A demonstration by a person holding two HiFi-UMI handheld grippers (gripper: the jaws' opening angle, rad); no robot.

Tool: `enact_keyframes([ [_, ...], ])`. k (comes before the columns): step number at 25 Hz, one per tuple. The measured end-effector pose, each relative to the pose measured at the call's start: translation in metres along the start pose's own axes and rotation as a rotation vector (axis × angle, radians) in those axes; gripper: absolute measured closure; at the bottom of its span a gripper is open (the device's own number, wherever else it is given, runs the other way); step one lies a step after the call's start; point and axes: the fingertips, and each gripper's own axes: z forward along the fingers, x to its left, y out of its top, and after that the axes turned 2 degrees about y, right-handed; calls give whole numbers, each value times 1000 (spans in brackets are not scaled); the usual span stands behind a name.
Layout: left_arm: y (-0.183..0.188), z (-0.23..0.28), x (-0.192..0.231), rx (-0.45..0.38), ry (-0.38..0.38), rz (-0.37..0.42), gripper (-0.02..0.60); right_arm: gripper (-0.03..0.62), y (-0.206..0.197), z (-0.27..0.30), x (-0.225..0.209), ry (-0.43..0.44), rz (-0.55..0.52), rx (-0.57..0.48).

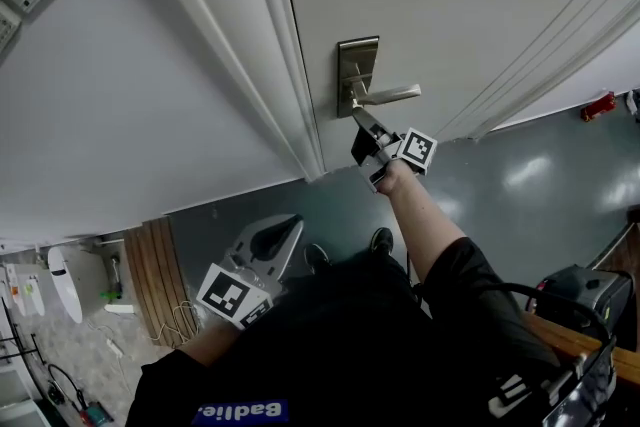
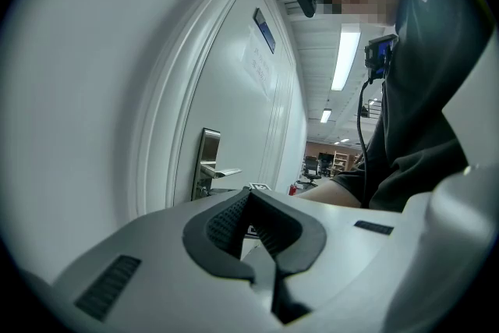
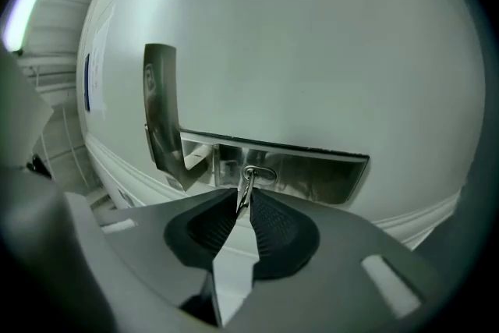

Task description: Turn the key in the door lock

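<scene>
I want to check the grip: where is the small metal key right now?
In the right gripper view, the small metal key sits centre, in the keyhole of the steel lock plate, between the right gripper's jaws.

White door [image 1: 450, 15] carries a steel lock plate [image 1: 357, 55] w/ a lever handle [image 1: 392, 95] sticking out to the rt in head view. Key [image 3: 246, 187] sits in the plate's keyhole, just beside the lever. Under the door: glossy grey-green floor [image 1: 520, 185]. On it, two dark shoes [image 1: 381, 240] near the door & a small red object [image 1: 598, 105] by the wall, far rt.
</scene>
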Motion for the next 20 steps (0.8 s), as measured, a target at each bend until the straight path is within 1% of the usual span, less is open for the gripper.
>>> enact_keyframes([
  [2, -1, 1, 1, 6, 6, 4, 588, 540, 0, 0, 2, -21, -72, 10],
  [5, -2, 2, 3, 11, 16, 12, 588, 544, -2, 4, 10, -92, -235, 27],
  [8, -4, 1, 2, 22, 14, -1, 588, 553, -2, 4, 12, -194, -399, 73],
  [12, -3, 2, 5, 4, 27, 5, 588, 552, -5, 4, 8, -342, -605, 151],
  [15, -4, 3, 4, 6, 12, -10, 588, 546, -6, 5, 8, -431, -755, 198],
  [19, -1, 2, 6, -19, 5, -8, 588, 549, -9, 6, 7, -555, -1020, 288],
  [20, -1, 1, 7, -23, 4, -11, 588, 563, -9, 6, 7, -585, -1087, 310],
])
